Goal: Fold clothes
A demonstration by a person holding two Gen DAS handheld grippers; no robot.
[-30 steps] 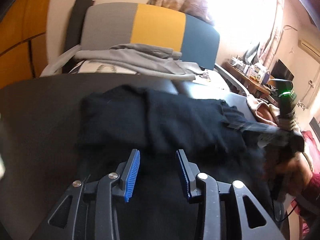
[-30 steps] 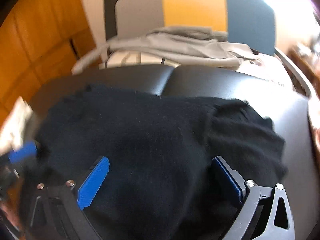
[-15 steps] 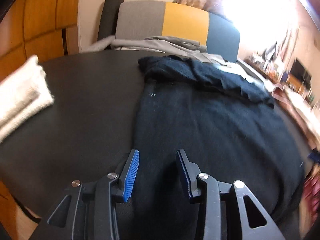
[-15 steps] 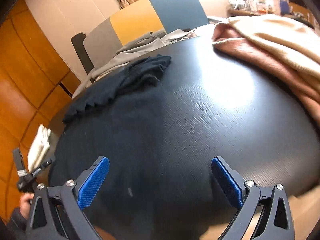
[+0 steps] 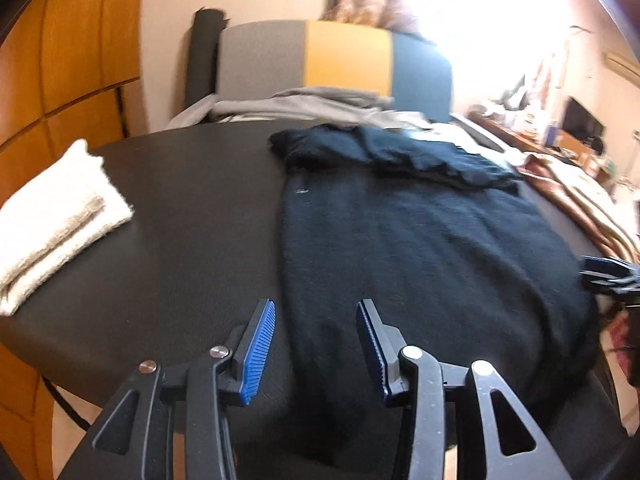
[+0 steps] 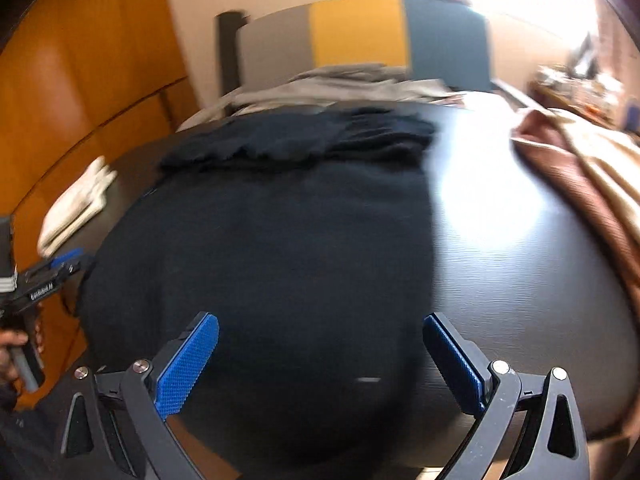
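A black garment (image 5: 420, 248) lies spread on the dark round table (image 5: 192, 208), with its far end bunched in a folded band (image 5: 392, 152). It also shows in the right wrist view (image 6: 280, 248). My left gripper (image 5: 316, 344) is open and empty over the garment's near left edge. My right gripper (image 6: 320, 360) is wide open and empty over the garment's near hem. The right gripper's tip (image 5: 604, 276) shows at the garment's right edge; the left gripper (image 6: 48, 276) shows at its left edge.
A folded white towel (image 5: 52, 216) lies on the table's left side. A brown and cream blanket (image 6: 580, 168) lies on the right. A grey, yellow and blue chair (image 5: 336, 60) with grey clothes (image 5: 304, 104) stands behind the table. Wooden panels (image 5: 60, 60) line the left.
Both grippers have pulled back from over the garment to the table's near edge. The garment now lies spread flat toward me, with only its far end bunched.
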